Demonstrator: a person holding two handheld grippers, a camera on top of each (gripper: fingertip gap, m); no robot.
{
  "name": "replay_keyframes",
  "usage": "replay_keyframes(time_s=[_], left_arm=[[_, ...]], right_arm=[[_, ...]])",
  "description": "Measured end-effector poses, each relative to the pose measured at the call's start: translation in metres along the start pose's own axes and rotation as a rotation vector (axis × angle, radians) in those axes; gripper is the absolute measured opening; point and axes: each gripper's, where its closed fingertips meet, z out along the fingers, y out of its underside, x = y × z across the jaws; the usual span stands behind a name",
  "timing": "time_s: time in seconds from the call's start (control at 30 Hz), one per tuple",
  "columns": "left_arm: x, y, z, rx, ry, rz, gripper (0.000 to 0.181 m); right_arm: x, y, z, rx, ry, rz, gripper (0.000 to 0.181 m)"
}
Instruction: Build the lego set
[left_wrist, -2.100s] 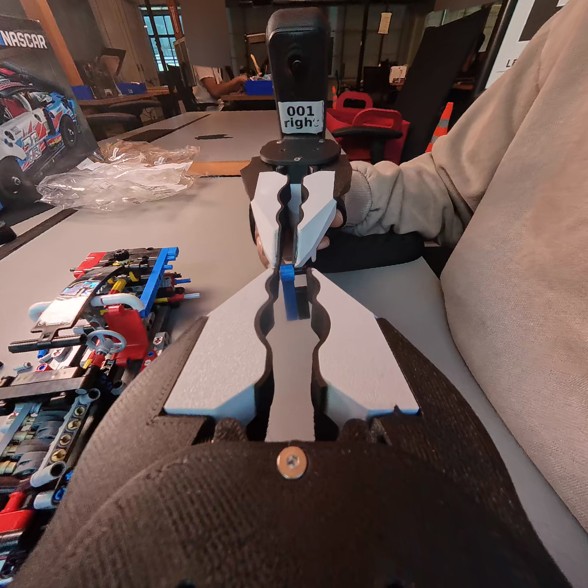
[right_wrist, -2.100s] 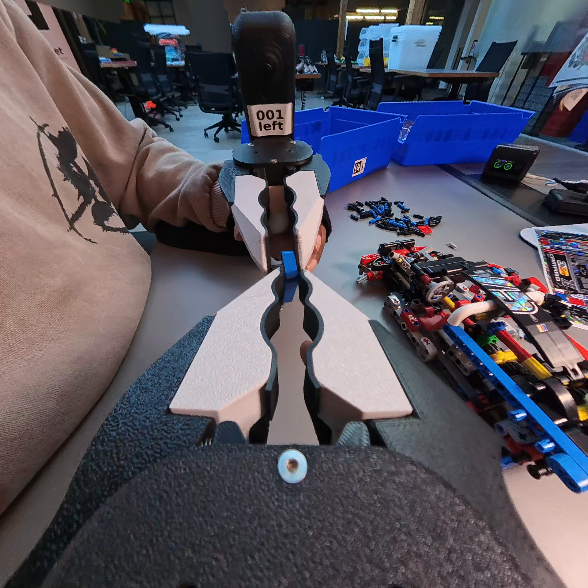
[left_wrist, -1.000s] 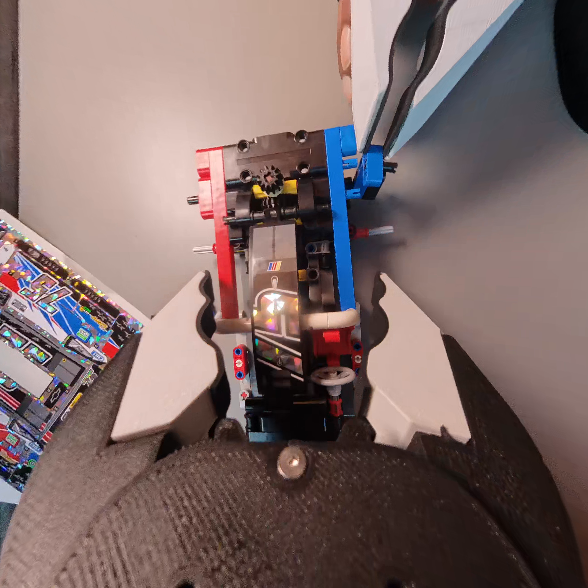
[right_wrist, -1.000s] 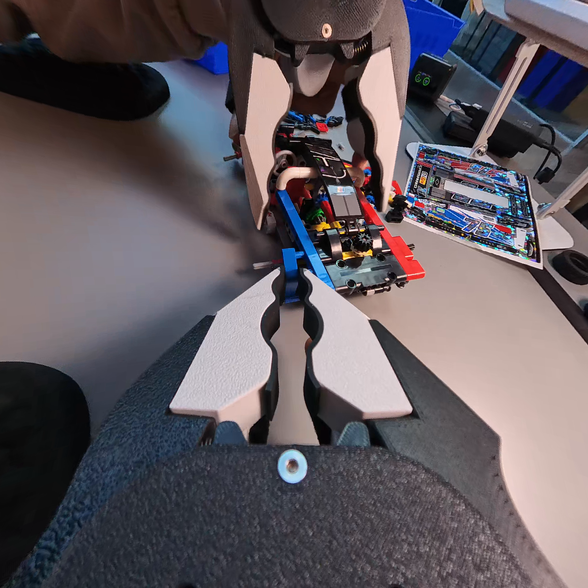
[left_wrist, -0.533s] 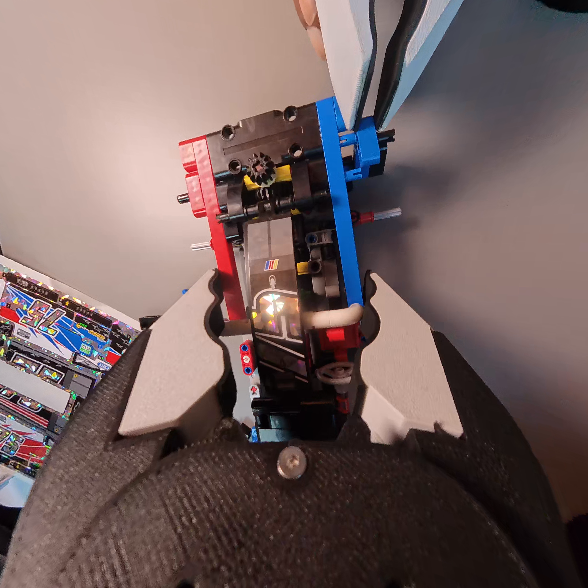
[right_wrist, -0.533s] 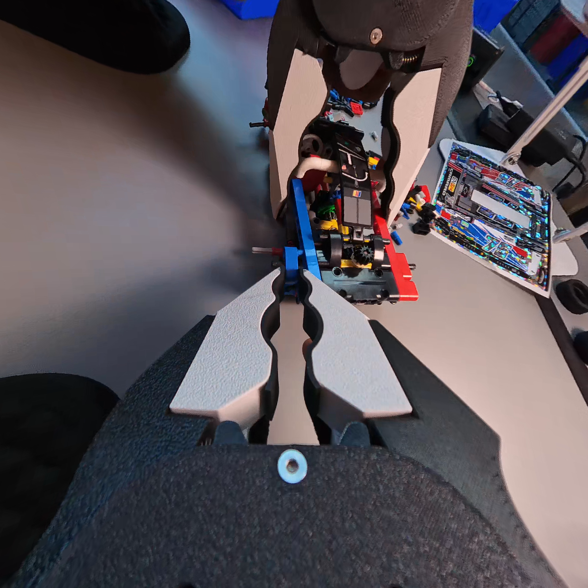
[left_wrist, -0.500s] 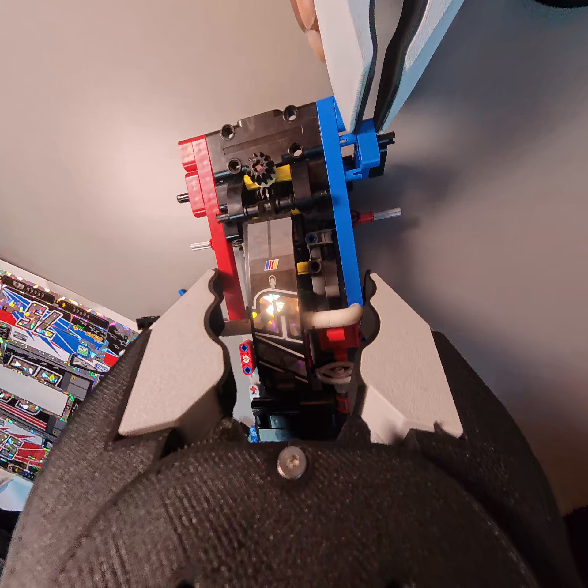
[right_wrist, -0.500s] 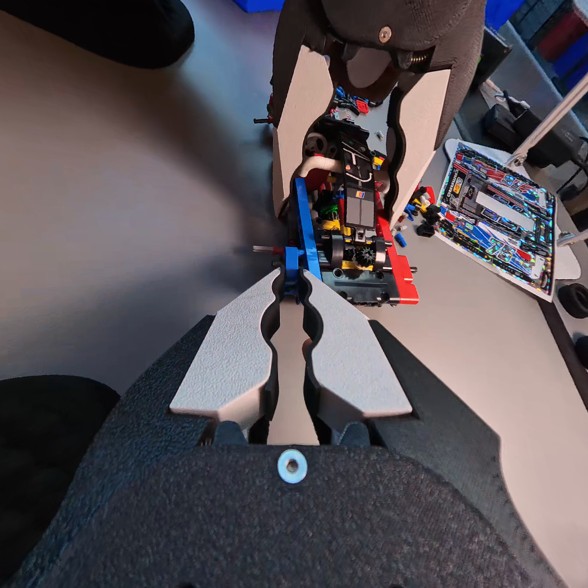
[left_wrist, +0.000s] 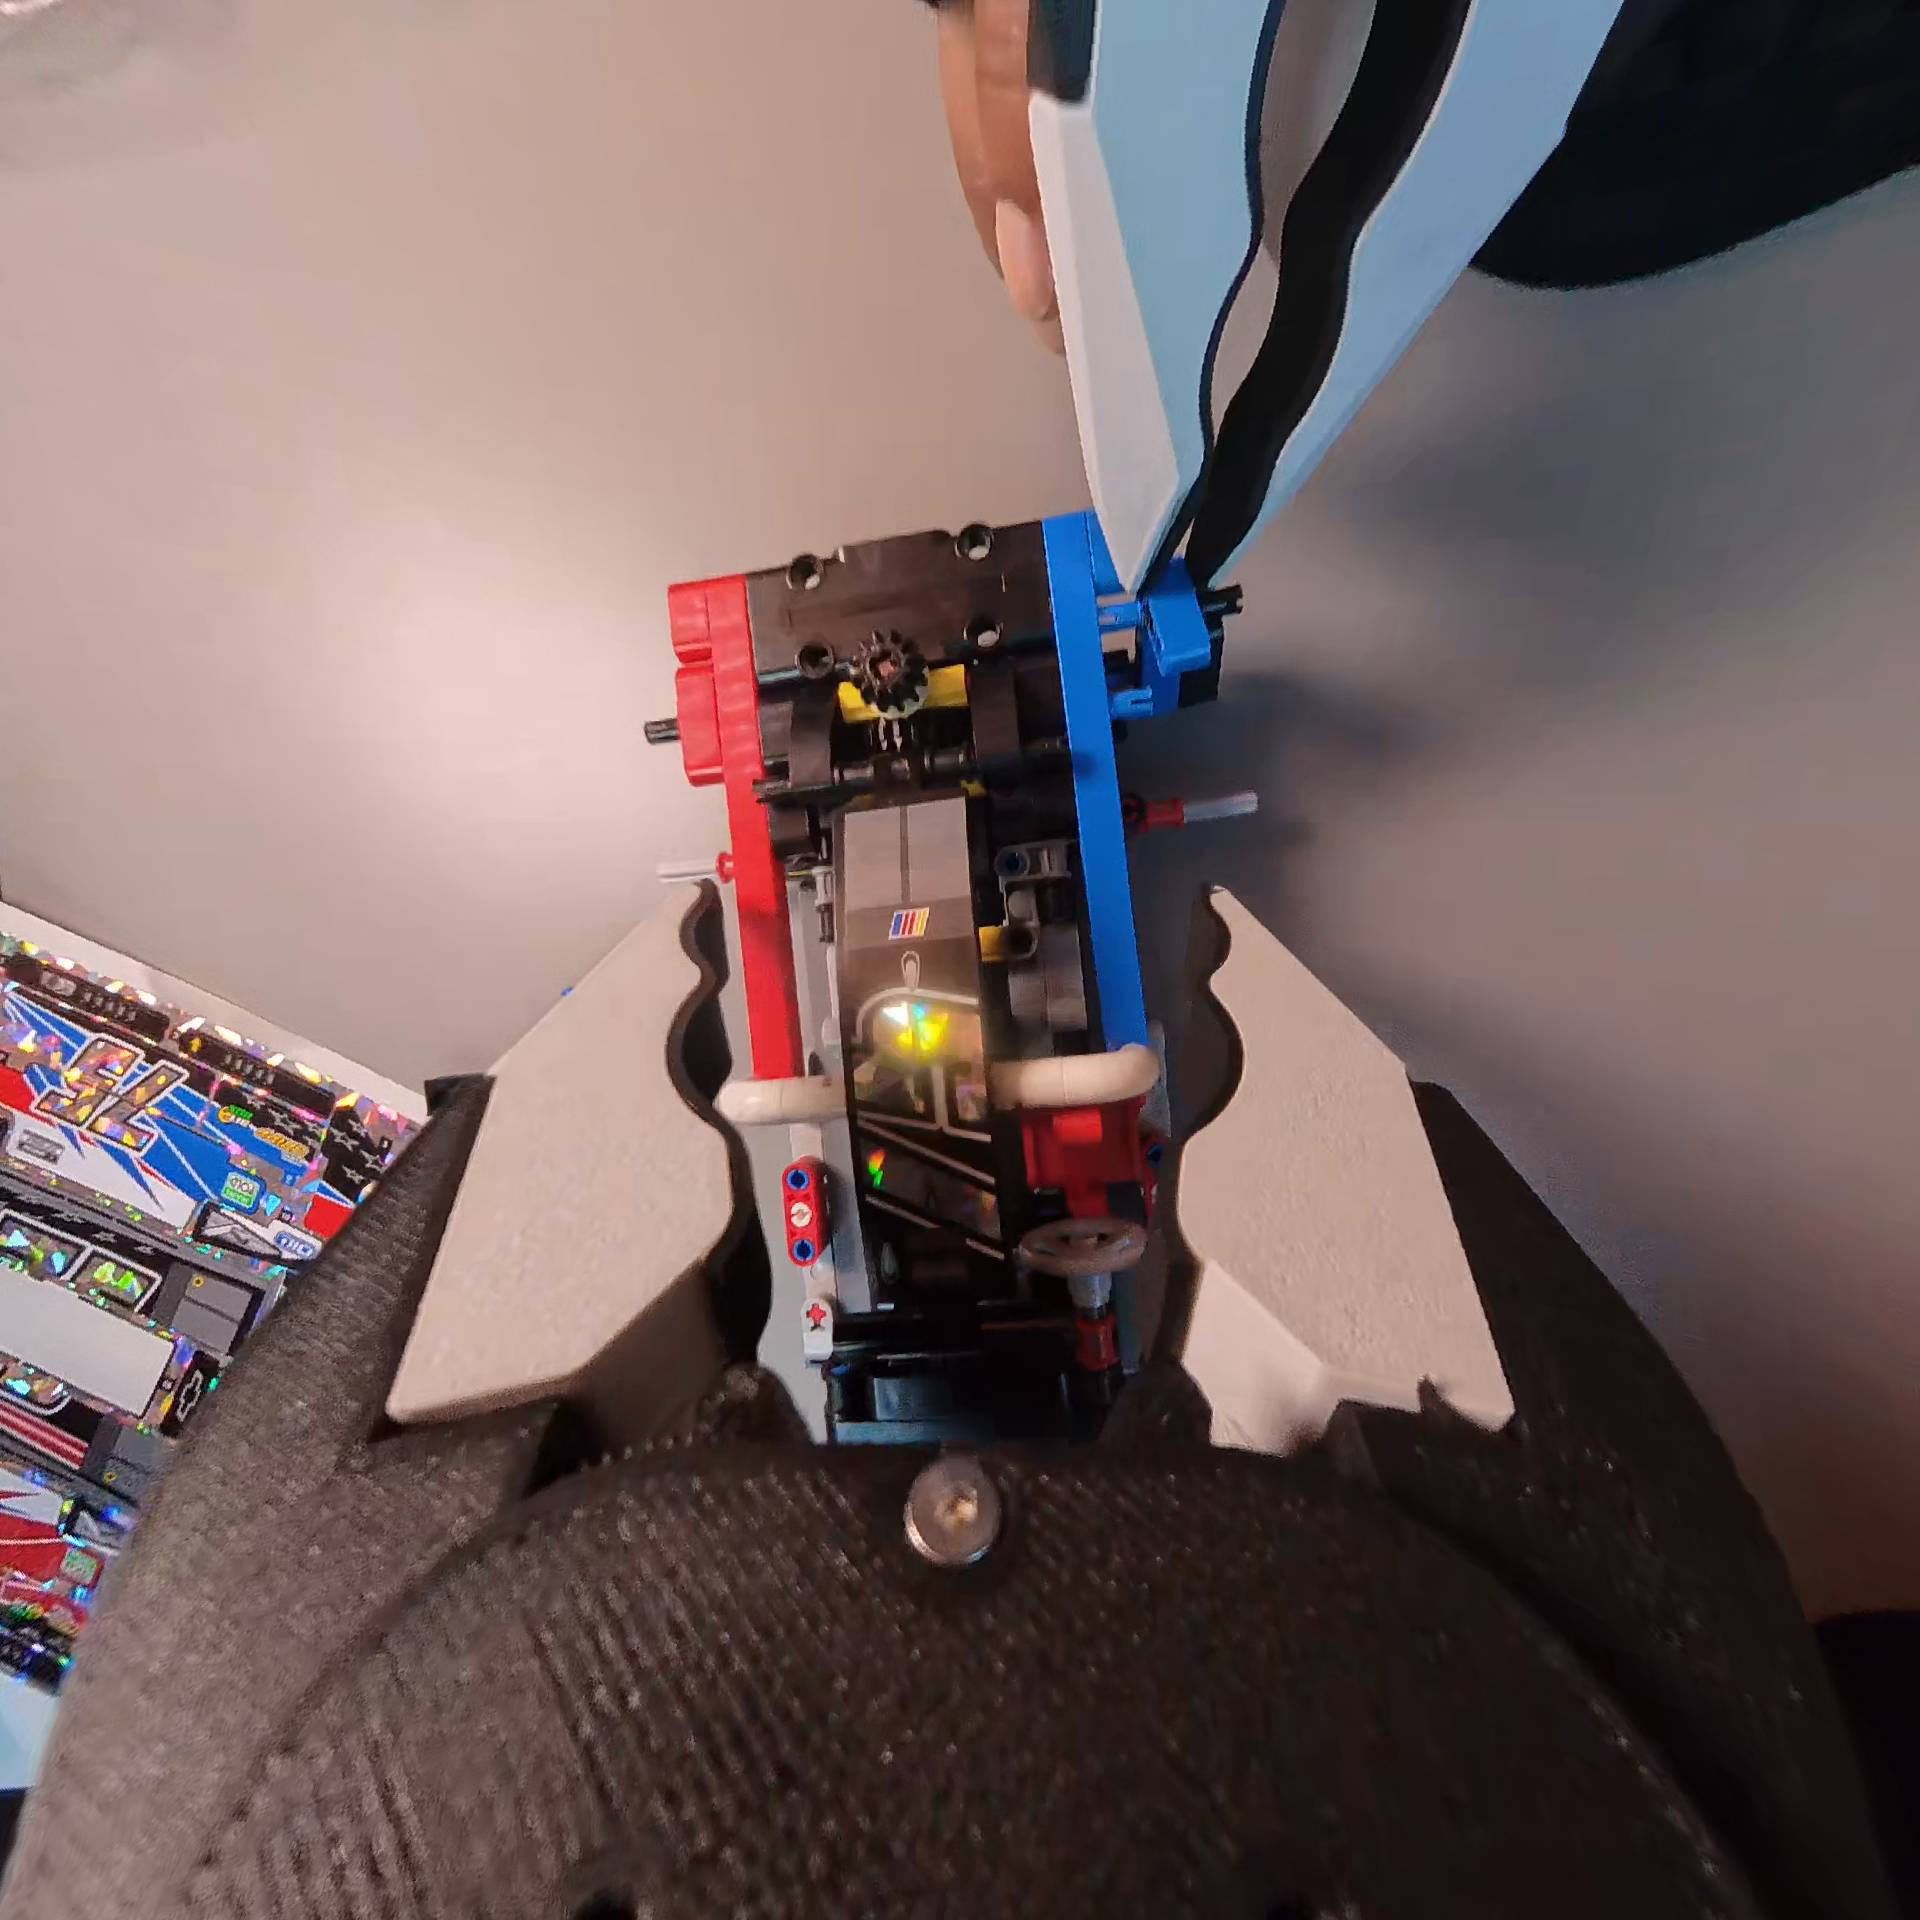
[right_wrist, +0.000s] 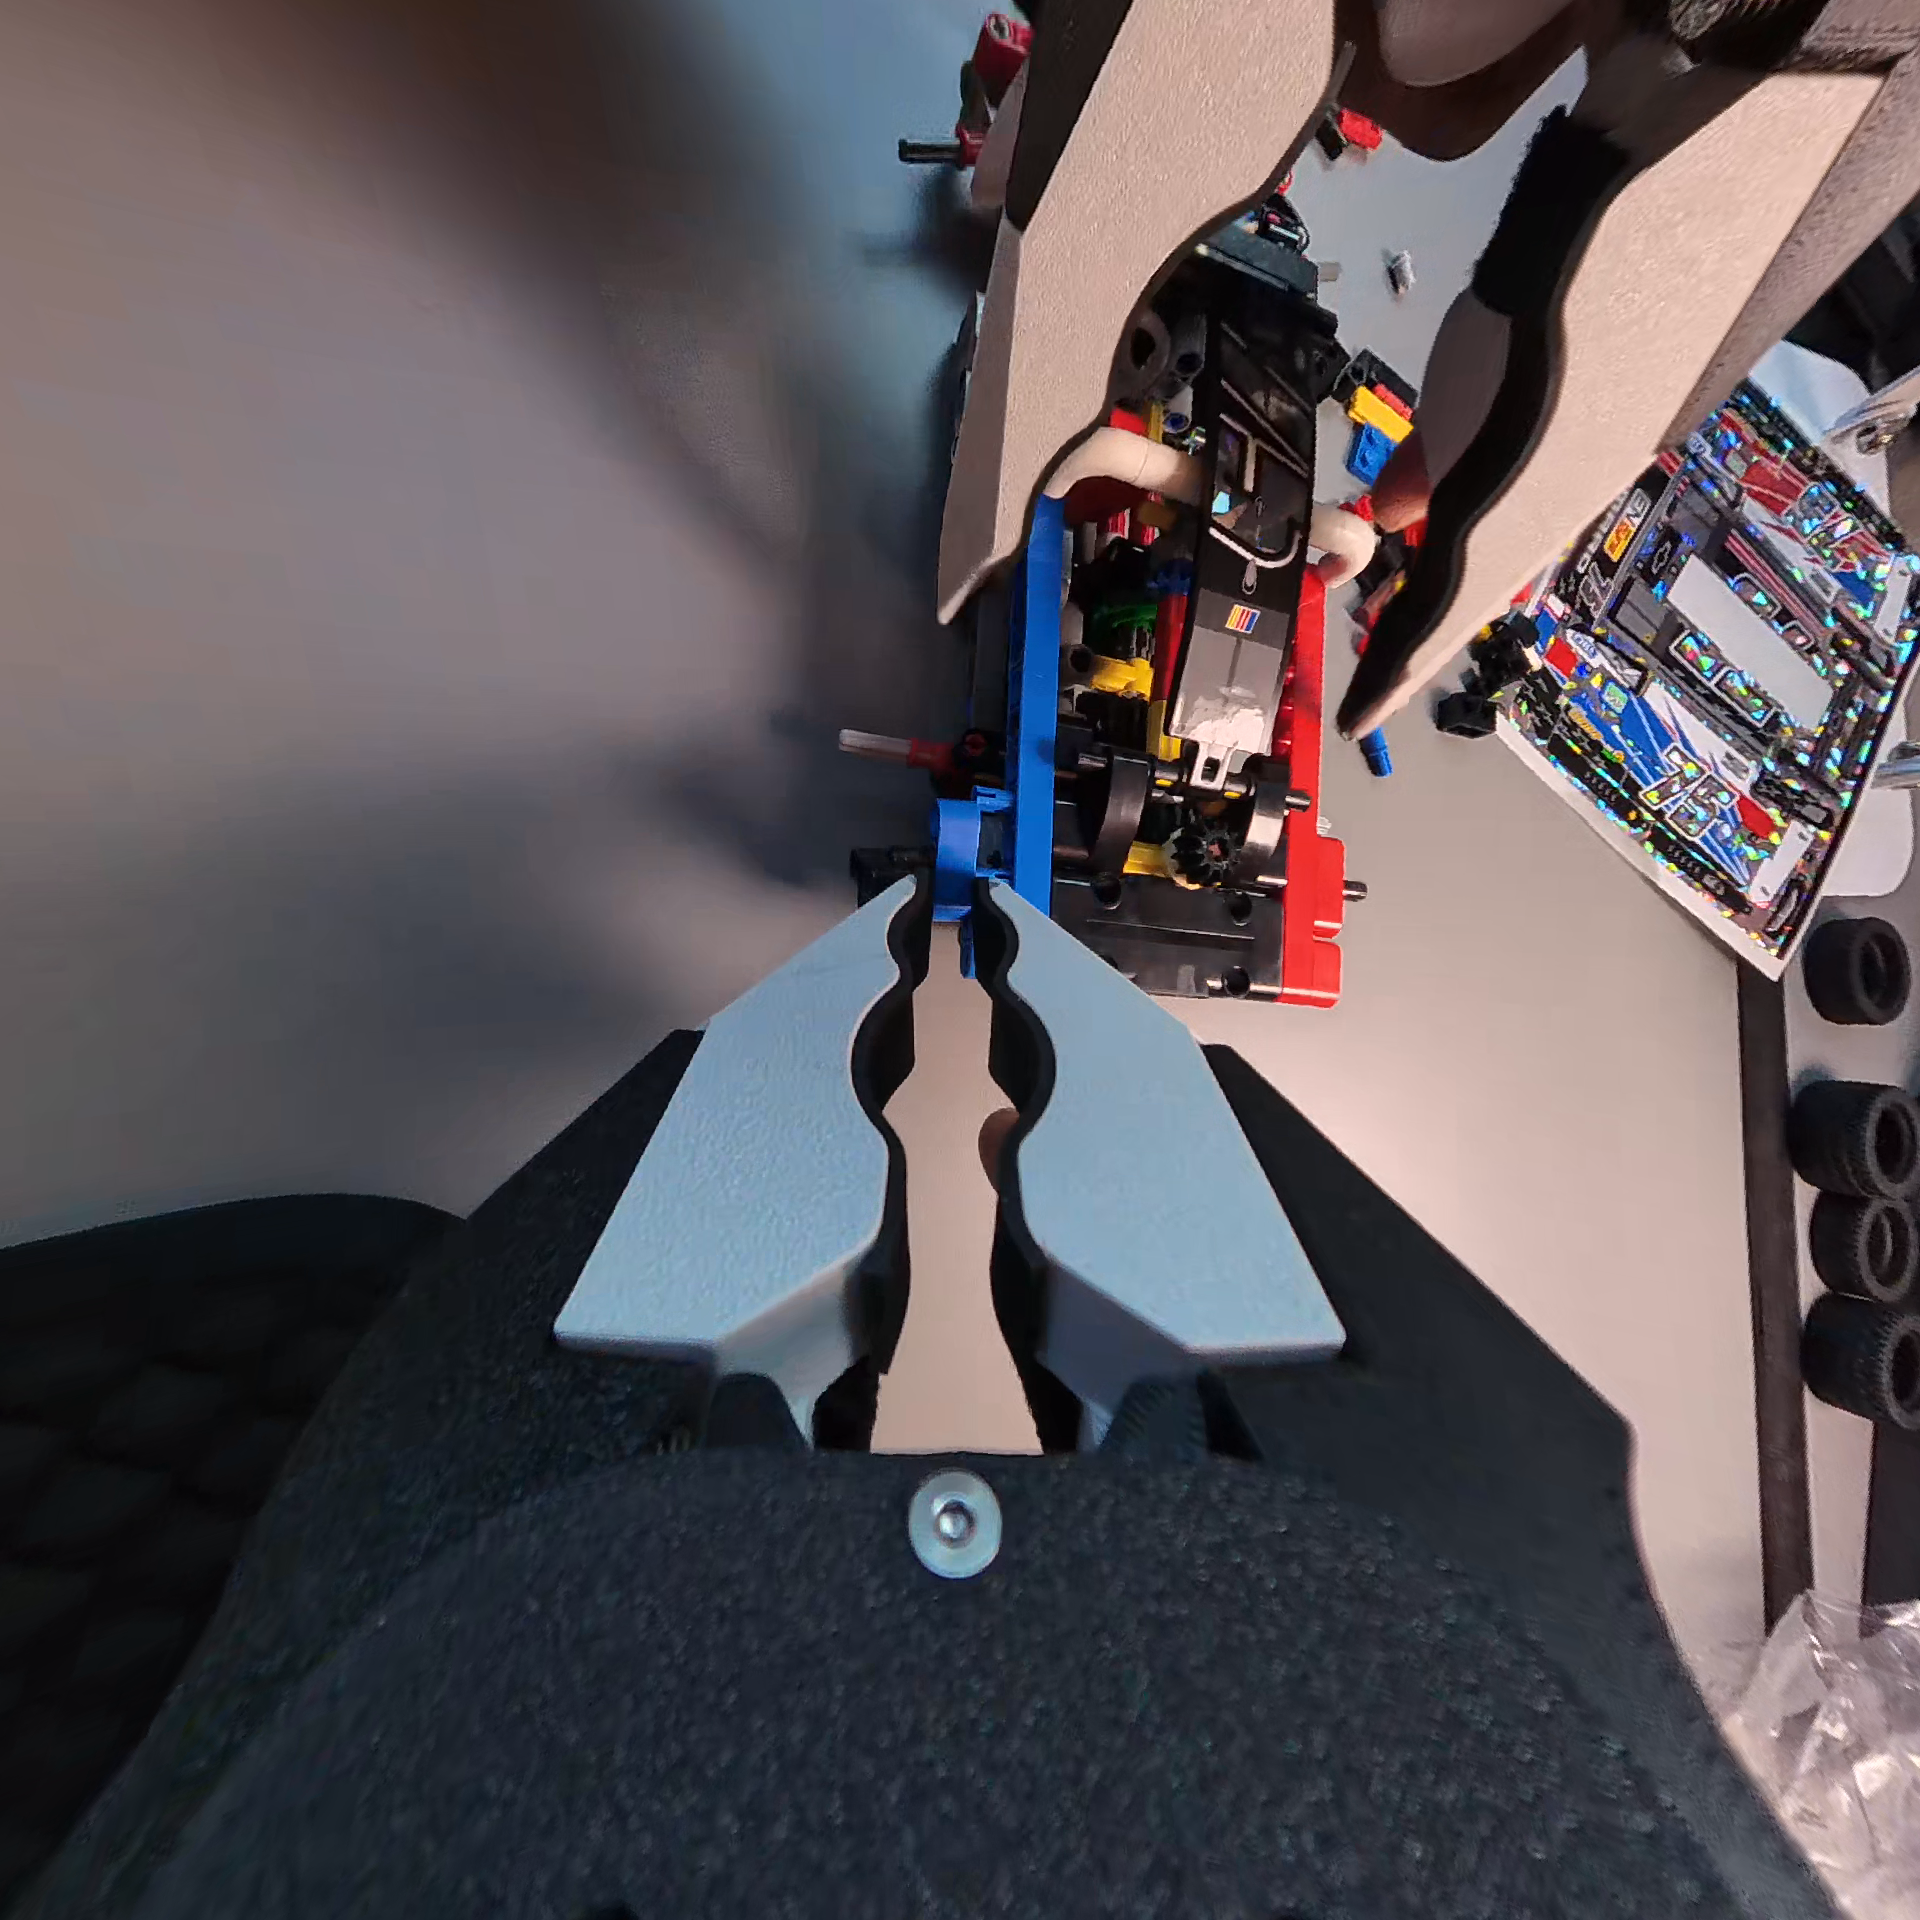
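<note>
Lego car chassis (left_wrist: 914, 935), a long partly built frame with a red beam down one side, a blue beam down the other and a glossy black stickered panel between, lies flat on the plain grey worktop (left_wrist: 364, 468).

Left gripper (left_wrist: 961, 904): grey fingers spread wide, straddling the cockpit end of the chassis, one finger outside the red beam, the other outside the blue. Whether the fingers press on the beams cannot be told.

Right gripper (right_wrist: 956, 894): fingers drawn narrow, pinching a small blue connector piece (right_wrist: 956, 847). The piece sits against the outer face of the blue beam at the far end of the chassis, near the black gear (left_wrist: 888, 670). A black pin end sticks out beside it.

Surface notes:
- Holographic sticker sheet (right_wrist: 1704, 686), partly used, lies flat beside the red-beam side of the chassis.
- Small loose lego bits (right_wrist: 1371, 416), red, yellow, blue and black, are scattered between chassis and sheet.
- Four black rubber tyres (right_wrist: 1860, 1143) sit in a row on a dark strip along the worktop edge past the sheet.
- Crumpled clear plastic bag (right_wrist: 1829, 1745) lies near that edge, in the lower right corner of the right wrist view.

Room beyond the worktop not visible in either view.
</note>
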Motion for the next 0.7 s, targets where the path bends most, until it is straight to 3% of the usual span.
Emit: replay_keyframes(time_s=[0.27, 0.7], left_arm=[[-0.006, -0.022, 0.015, 0.023, -0.03, -0.033, 0.1], [-0.006, -0.036, 0.024, 0.013, -0.002, -0.076, 0.083]], right_arm=[[0.004, 0.0, 0.003, -0.071, 0.023, -0.034, 0.005], [0.01, 0.004, 0.004, -0.096, 0.028, -0.043, 0.005]])
